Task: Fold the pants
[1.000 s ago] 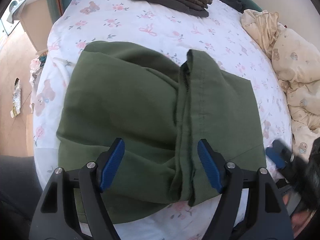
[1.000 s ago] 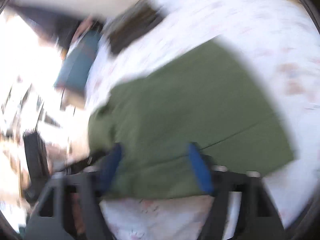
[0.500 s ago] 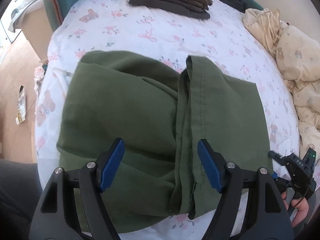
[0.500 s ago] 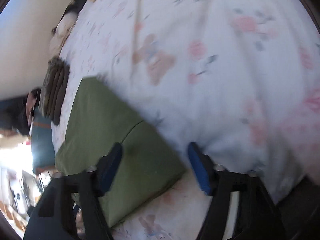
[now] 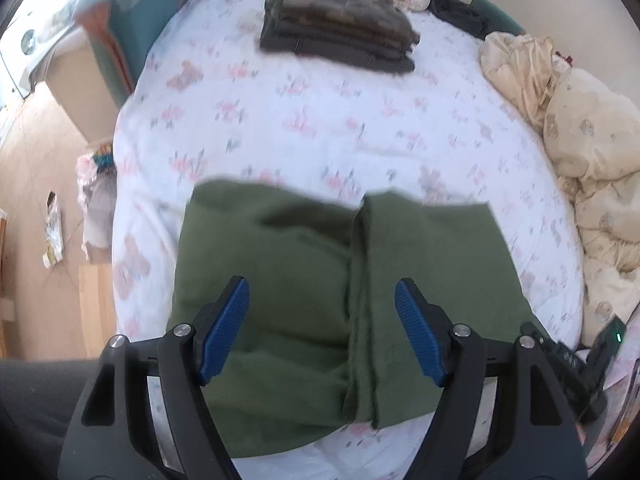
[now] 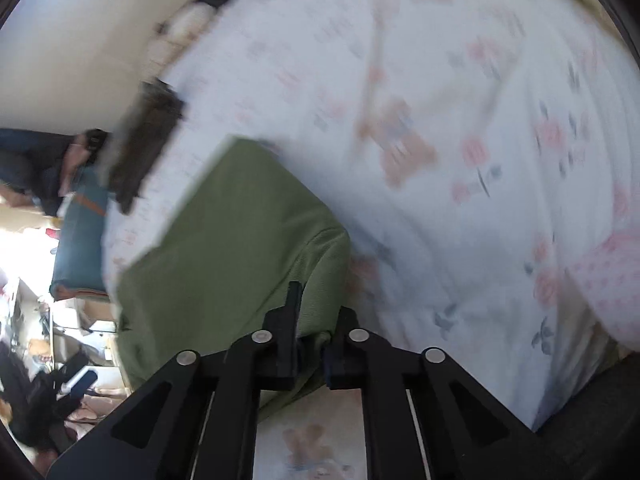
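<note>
Green pants (image 5: pixel 300 280), folded into a rough rectangle with a ridge down the middle, lie on the flowered bed sheet (image 5: pixel 320 120). My left gripper (image 5: pixel 322 332) hovers open above their near half, its blue pads apart and nothing gripped. In the right wrist view the pants (image 6: pixel 240 248) run away to the upper left. My right gripper (image 6: pixel 314 320) is closing its jaws, with the pants' near corner pinched between them. The left wrist view shows that gripper (image 5: pixel 560 360) at the pants' right near corner.
A stack of folded dark clothes (image 5: pixel 340 36) sits at the far end of the bed. A rumpled cream duvet (image 5: pixel 580 160) fills the right side. The bed's left edge drops to a wooden floor (image 5: pixel 40 200) with a cardboard box (image 5: pixel 76 92).
My left gripper has risen, so the pants look smaller and lower. My right gripper swung to the pants' right near corner, and its jaws came together on the cloth.
</note>
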A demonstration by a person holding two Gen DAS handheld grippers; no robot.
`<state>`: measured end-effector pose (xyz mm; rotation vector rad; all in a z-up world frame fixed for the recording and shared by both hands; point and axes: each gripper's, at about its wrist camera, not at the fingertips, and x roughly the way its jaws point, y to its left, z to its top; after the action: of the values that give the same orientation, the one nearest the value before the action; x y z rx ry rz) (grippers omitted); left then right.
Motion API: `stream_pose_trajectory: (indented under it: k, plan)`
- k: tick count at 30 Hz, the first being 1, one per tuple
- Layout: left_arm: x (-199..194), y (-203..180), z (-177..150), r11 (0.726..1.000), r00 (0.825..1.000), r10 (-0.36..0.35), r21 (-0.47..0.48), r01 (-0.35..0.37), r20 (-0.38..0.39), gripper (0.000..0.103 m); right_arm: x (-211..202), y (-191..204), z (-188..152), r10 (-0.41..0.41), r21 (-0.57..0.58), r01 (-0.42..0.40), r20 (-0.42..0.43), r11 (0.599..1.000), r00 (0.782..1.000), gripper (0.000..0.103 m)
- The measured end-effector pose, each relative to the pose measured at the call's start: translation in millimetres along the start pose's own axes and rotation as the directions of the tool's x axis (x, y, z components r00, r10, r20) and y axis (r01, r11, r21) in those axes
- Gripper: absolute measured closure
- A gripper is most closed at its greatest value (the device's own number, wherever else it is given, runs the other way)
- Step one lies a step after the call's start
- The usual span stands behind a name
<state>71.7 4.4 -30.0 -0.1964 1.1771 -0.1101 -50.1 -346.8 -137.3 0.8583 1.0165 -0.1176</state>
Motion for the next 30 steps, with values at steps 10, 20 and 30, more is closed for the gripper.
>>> stream_pose_trajectory:
  k: [10, 20, 30]
  plan:
    - [10, -76, 51, 0.992, 0.994, -0.071, 0.102, 0.079, -0.084, 0.031, -48, 88, -18, 0.279, -0.362, -0.220, 0.117, 0.906, 0.953, 0.098]
    - [20, -147, 89, 0.961, 0.974, -0.147, 0.208, 0.182, -0.175, 0.031, -53, 141, -52, 0.471, -0.574, -0.392, -0.011, 0.719, 0.882, 0.098]
    - [32, -126, 95, 0.962, 0.965, -0.136, 0.202, 0.183, -0.224, 0.042, -46, 167, -79, 0.503, -0.664, -0.453, -0.132, 0.595, 0.854, 0.098]
